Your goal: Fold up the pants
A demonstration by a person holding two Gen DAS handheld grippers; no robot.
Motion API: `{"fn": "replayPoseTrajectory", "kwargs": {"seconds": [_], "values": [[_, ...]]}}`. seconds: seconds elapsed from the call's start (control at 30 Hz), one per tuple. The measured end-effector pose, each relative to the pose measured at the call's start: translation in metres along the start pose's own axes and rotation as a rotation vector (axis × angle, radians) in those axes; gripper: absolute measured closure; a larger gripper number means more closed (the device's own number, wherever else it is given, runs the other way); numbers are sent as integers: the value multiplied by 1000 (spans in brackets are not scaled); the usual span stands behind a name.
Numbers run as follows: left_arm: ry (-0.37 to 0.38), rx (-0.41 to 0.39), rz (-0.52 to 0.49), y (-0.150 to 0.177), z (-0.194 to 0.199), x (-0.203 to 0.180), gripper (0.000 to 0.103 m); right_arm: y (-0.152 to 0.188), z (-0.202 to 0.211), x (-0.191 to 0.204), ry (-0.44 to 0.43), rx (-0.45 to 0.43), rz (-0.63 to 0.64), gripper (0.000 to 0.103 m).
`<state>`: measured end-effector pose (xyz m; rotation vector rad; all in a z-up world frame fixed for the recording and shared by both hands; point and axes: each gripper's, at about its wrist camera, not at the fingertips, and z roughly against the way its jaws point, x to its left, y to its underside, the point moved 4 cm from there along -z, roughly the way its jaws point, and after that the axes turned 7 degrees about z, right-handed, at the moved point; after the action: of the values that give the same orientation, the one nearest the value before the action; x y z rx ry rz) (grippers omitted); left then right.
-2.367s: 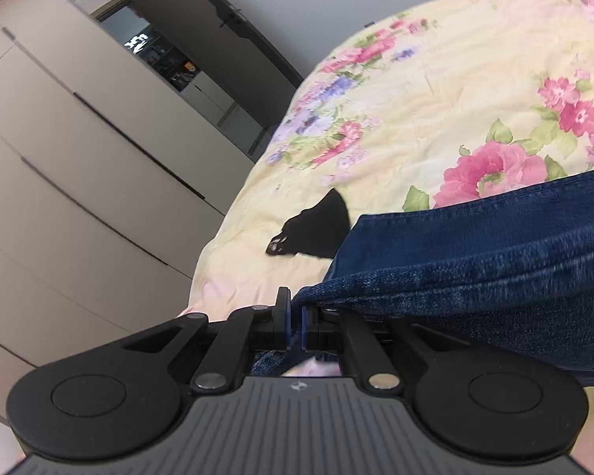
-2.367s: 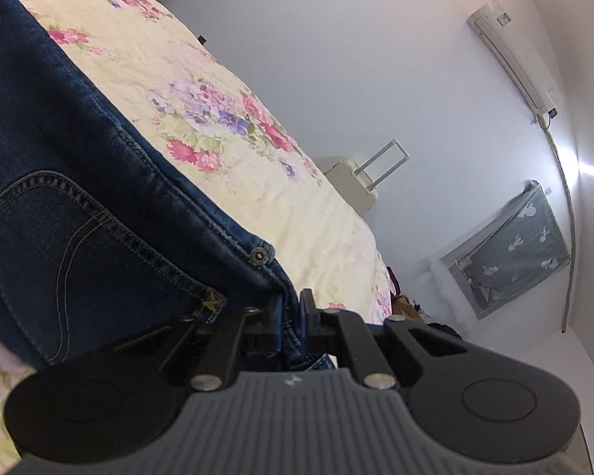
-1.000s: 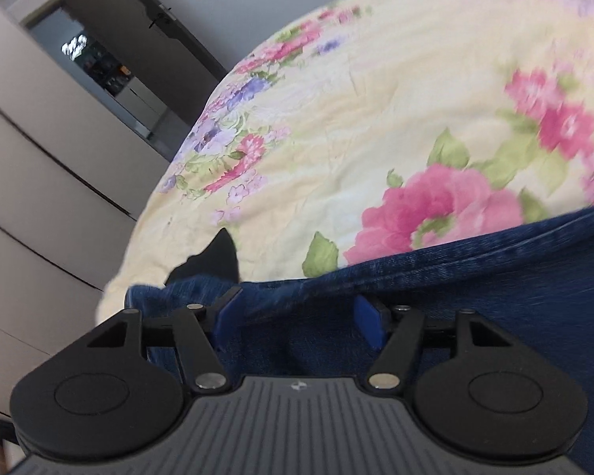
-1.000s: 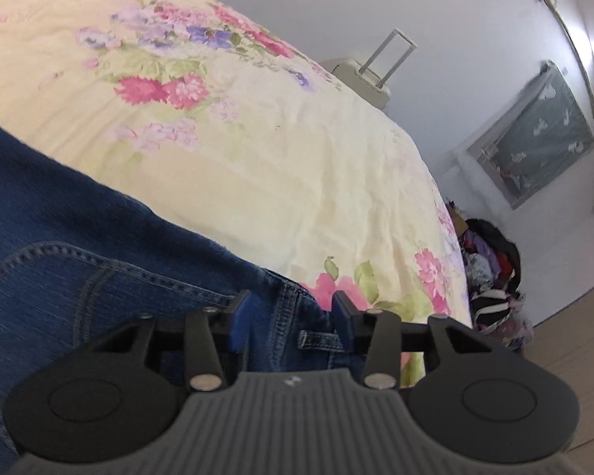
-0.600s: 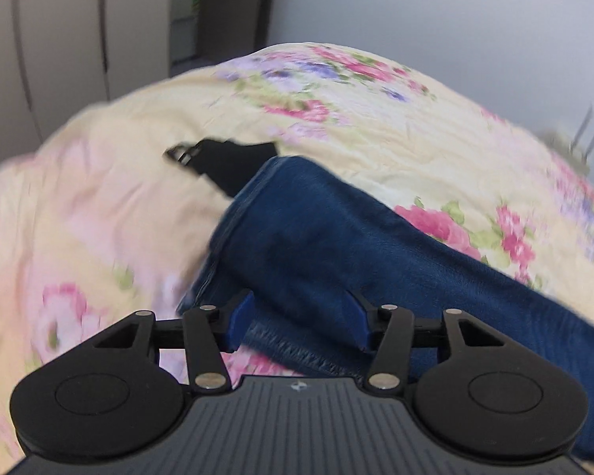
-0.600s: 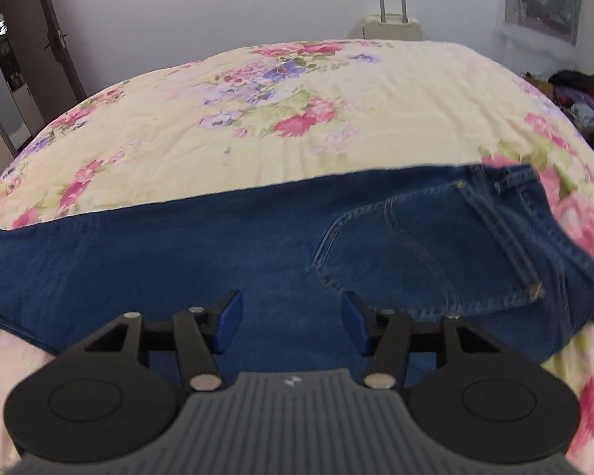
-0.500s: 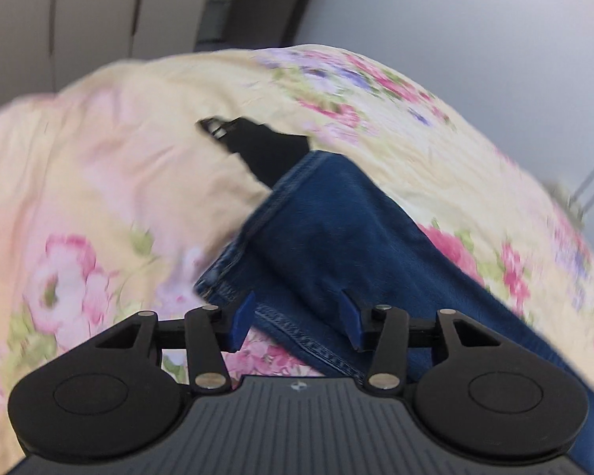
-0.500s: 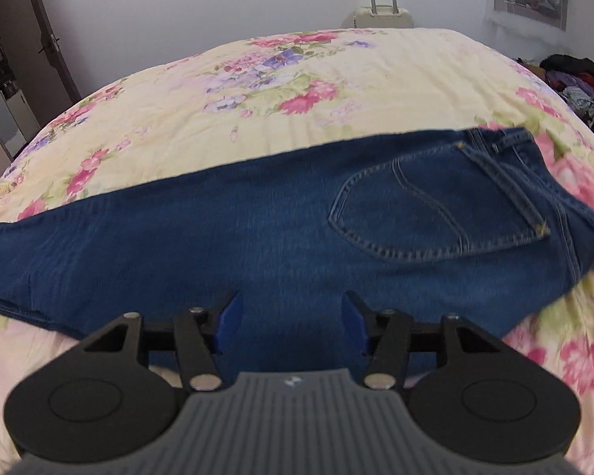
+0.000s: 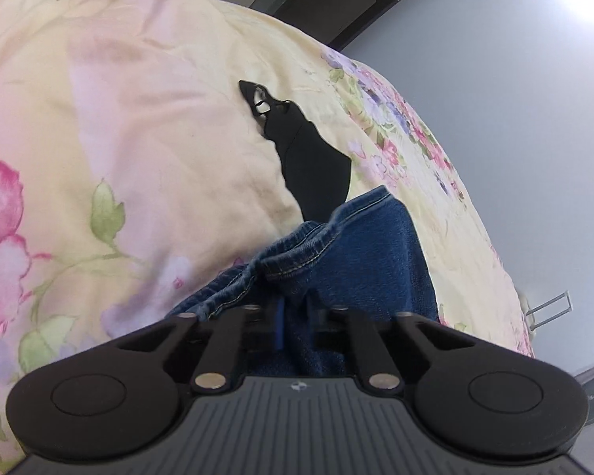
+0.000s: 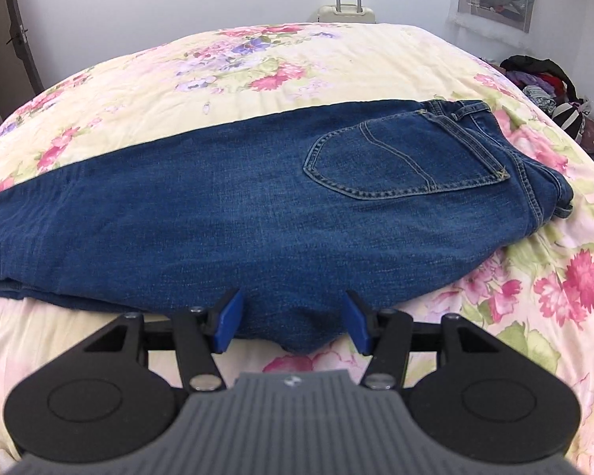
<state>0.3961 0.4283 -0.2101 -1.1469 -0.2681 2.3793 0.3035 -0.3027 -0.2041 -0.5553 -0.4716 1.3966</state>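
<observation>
Where half a second ago the left gripper (image 9: pixel 295 312) hung with its jaws parted above the leg ends, in the left wrist view it has now come down and clamped shut on the hem (image 9: pixel 297 255) of the jeans (image 9: pixel 360 253), with denim bunched between the blue pads. That reads as the start of the next fold: the hem end is in hand and ready to be carried toward the waist. A black item (image 9: pixel 313 166) lies on the floral quilt (image 9: pixel 138 150) just beyond the hem, touching or nearly touching it, and could be dragged along if the cloth catches it.

Seen from the right wrist view, the jeans (image 10: pixel 233 217) lie across the quilt (image 10: pixel 297 67), already folded lengthwise, back pocket (image 10: pixel 400 158) up and the waistband toward the right. Compared with a moment earlier the camera sits slightly nearer the cloth. The right gripper (image 10: pixel 293 322) stands with its jaws well apart, astride the near edge of the denim at about the seat; the pads press on nothing, and whether they brush the cloth cannot be told. Its grip is probably the next thing needed. A suitcase (image 10: pixel 346 10) stands past the bed.
</observation>
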Motion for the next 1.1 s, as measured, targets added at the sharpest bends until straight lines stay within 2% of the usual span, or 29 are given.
{"fn": "replayPoseTrajectory", "kwargs": {"seconds": [0.13,0.23,0.3,0.33,0.43,0.47,0.5,0.63,0.7,0.9,1.1], "values": [[35,-108,-131,-4,46,-36,102,2,-2,7,35,-12,44,52],[-12,-154,-242,-8,75,-59,102,1,0,5,52,-26,57,52],[-130,-97,-253,-10,52,-47,102,1,0,4,57,-26,60,52],[-165,-69,-252,-8,38,-37,102,2,0,5,56,-23,63,52],[-211,-18,-238,1,15,-11,101,4,0,8,52,-21,75,52],[-208,-11,-217,2,14,-6,96,4,2,7,49,-25,77,52],[-205,-14,-188,2,15,0,86,4,4,7,47,-28,79,52],[-134,-2,-81,-1,33,13,72,7,12,7,57,-37,77,52],[-100,-3,-56,1,43,15,58,10,15,9,60,-43,70,52],[-93,24,-38,8,34,14,60,31,13,22,78,-30,14,52],[-176,24,-96,14,21,4,72,31,2,11,136,-32,-181,54]]}}
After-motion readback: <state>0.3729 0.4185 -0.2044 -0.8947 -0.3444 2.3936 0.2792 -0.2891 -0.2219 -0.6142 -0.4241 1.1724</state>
